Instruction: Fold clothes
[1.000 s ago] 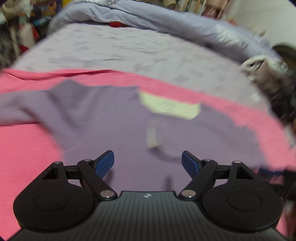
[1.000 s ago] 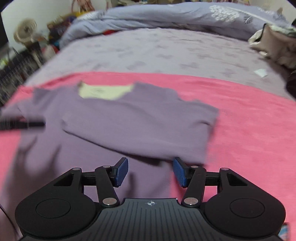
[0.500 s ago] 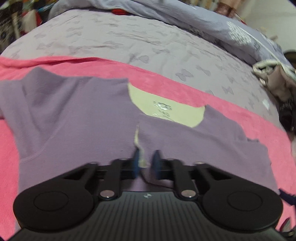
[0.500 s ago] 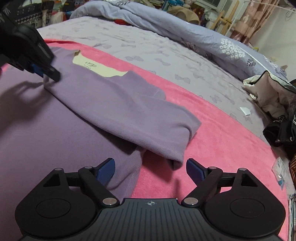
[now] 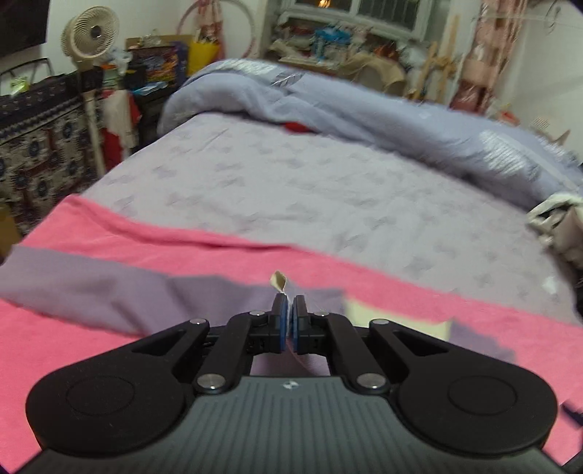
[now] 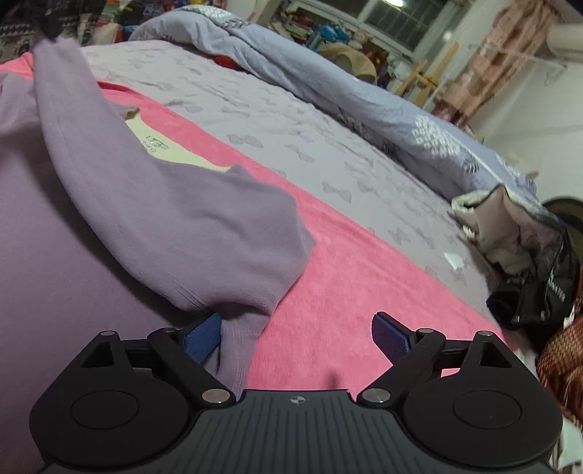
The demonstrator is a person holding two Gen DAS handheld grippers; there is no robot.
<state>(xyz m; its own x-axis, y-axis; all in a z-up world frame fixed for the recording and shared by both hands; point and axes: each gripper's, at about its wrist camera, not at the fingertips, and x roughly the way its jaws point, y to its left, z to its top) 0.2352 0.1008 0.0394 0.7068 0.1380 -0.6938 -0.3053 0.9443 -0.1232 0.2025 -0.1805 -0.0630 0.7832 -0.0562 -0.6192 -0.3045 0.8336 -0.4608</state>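
Cluttered shelves, a pale fan (image 5: 90, 35) and a patterned cloth line the far wall in the left wrist view, behind a bed (image 5: 291, 189) spread with a lilac butterfly-print sheet and a bunched grey-blue duvet (image 5: 364, 109) along its far side. Nearer lies a pink blanket (image 5: 65, 350), its far edge running slantwise across the bed. On it sits the purple shirt (image 5: 109, 288), one sleeve stretching off to the left. The left gripper (image 5: 289, 321) is clamped tight on a pinch of the shirt's cloth, a cream scrap of lining poking up above the blue pads. Bare sheet lies beyond the blanket, up to the duvet.

From the right wrist view, the same pink blanket (image 6: 346, 277) runs to the right, bare between the shirt and a heap of beige and black bags (image 6: 517, 255) at the bed's right edge; what they contain cannot be made out. The shirt (image 6: 164, 204) lies left, a fold of it lifted toward the upper left corner, its cream neck lining showing. The right gripper (image 6: 297, 337) has its jaws opening wide; the shirt's hem lies just beside the left pad (image 6: 202, 337), ungripped.
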